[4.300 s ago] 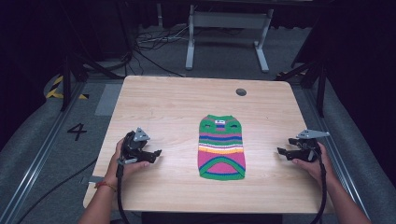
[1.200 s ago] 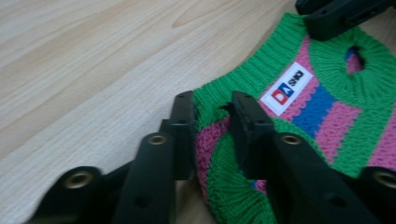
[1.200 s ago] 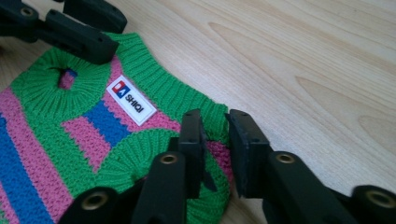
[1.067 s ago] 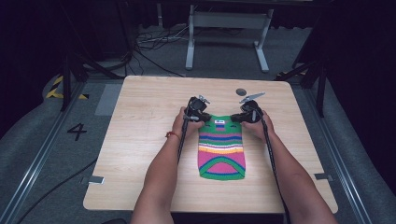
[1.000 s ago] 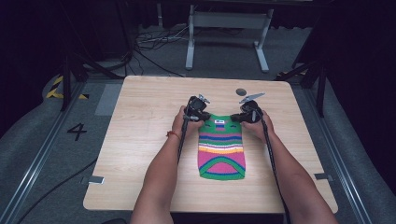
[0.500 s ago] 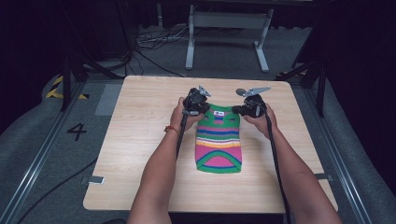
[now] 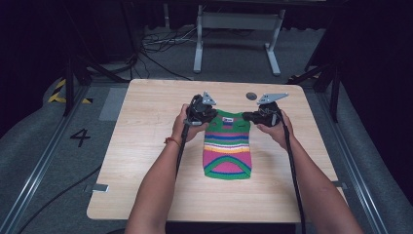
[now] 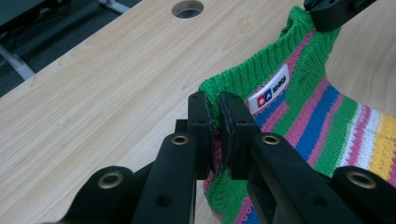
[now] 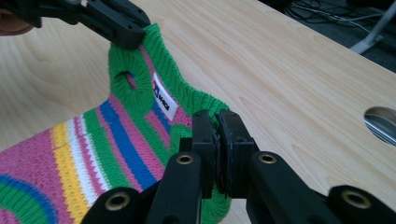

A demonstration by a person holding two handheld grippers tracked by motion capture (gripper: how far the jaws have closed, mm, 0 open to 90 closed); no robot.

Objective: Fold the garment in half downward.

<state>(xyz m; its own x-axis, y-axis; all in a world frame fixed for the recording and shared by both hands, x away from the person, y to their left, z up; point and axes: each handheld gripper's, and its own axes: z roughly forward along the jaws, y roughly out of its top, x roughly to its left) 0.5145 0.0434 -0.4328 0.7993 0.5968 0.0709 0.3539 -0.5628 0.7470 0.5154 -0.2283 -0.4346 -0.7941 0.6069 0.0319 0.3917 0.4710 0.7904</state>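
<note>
Left gripper (image 8: 214,122): jaws closed on the green ribbed shoulder edge of the striped knit sweater (image 7: 227,146); fabric pinched between the pads, no gap visible.
Right gripper (image 9: 217,140): jaws likewise clamped on the opposite green shoulder edge, knit bunched between them.
Grip points: one at each top corner, either side of the neck opening; white label (image 8: 273,88) lay between the two grippers.
Sweater, position: middle of the wooden table (image 7: 146,126), collar end toward the far side, green hem toward the person.
Sweater, state: top edge raised off the wood at both pinched corners; the lower striped body and hem appeared flat on the table.
Long axis: ran from collar to hem, straight toward the person, between the forearms.
Key relation: the garment hung away from both sets of jaws toward the near edge; the two hands stood at about equal reach, neither nearer.
Judgement: any lift or fold would probably need both hands kept level to hold the collar line square.
Surroundings: round cable hole (image 7: 251,96) just beyond the collar, between the grippers.
</note>
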